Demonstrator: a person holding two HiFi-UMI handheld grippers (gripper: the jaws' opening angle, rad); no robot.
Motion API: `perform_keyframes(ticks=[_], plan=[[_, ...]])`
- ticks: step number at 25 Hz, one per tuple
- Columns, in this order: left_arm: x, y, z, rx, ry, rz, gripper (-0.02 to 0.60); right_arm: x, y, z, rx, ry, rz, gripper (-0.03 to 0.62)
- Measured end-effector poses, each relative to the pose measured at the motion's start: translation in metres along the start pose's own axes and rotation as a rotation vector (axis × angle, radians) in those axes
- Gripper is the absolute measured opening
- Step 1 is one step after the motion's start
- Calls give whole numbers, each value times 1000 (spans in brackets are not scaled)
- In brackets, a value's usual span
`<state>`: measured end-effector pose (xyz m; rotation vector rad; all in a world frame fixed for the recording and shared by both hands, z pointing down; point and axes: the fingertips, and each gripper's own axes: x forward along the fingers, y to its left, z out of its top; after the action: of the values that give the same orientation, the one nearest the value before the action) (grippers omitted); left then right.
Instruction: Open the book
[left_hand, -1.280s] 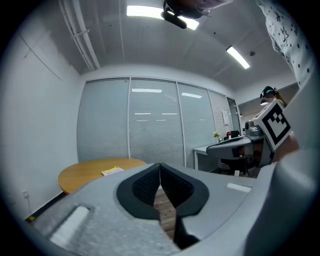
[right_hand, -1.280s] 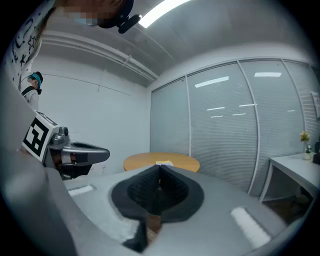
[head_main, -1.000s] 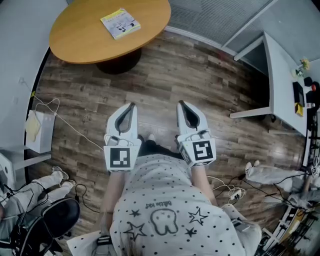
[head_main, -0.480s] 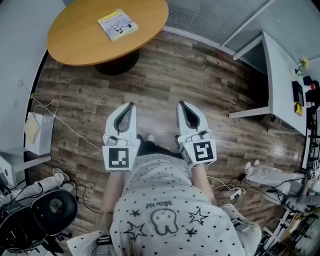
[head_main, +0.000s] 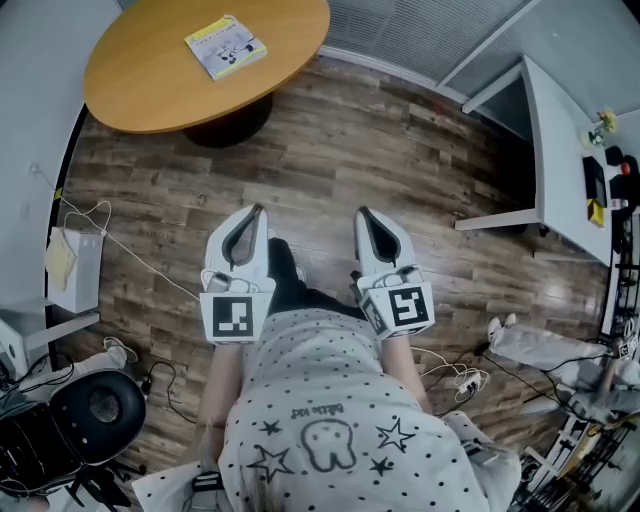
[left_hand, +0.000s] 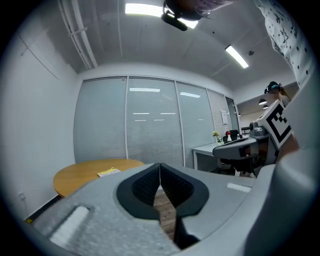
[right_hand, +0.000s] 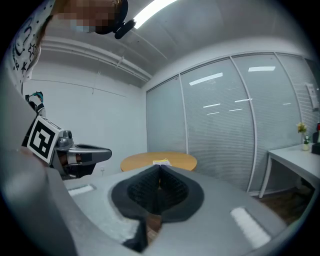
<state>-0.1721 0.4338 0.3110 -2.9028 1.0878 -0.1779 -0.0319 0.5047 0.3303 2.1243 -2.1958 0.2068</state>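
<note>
One closed book (head_main: 225, 46) lies on the single round table (head_main: 140, 90), near its far edge. Two claws, the left gripper (head_main: 256, 212) and right gripper (head_main: 362, 214), hover well short of the table, both pinched together and empty.

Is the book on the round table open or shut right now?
Shut. The book lies flat on the round table, its front cover facing up and no pages spread.

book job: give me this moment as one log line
book: closed, on round table | left claw: shut, empty | right claw: shut, empty
</note>
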Motion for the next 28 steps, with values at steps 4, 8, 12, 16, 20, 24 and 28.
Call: perform_keyframes(ticks=[4,8,12,16,20,24,28], plan=[[17,11,-1,7,9,-4,14,16,-7,2,0,7,0,5],[41,26,-9,-9,31,0,14,41,-16,3,3,27,6,4],[80,51,-11,-3,34,-3,14,83,-30,4,1,46,6,5],[124,86,-2,2,21,0,14,137,-45,21,-5,43,9,4],[167,122,12,9,12,-7,14,192,-52,37,1,35,7,4],[205,149,15,5,6,-19,14,233,-58,43,2,36,4,5],[231,171,8,-7,10,-30,14,260,-70,46,4,42,-32,3]])
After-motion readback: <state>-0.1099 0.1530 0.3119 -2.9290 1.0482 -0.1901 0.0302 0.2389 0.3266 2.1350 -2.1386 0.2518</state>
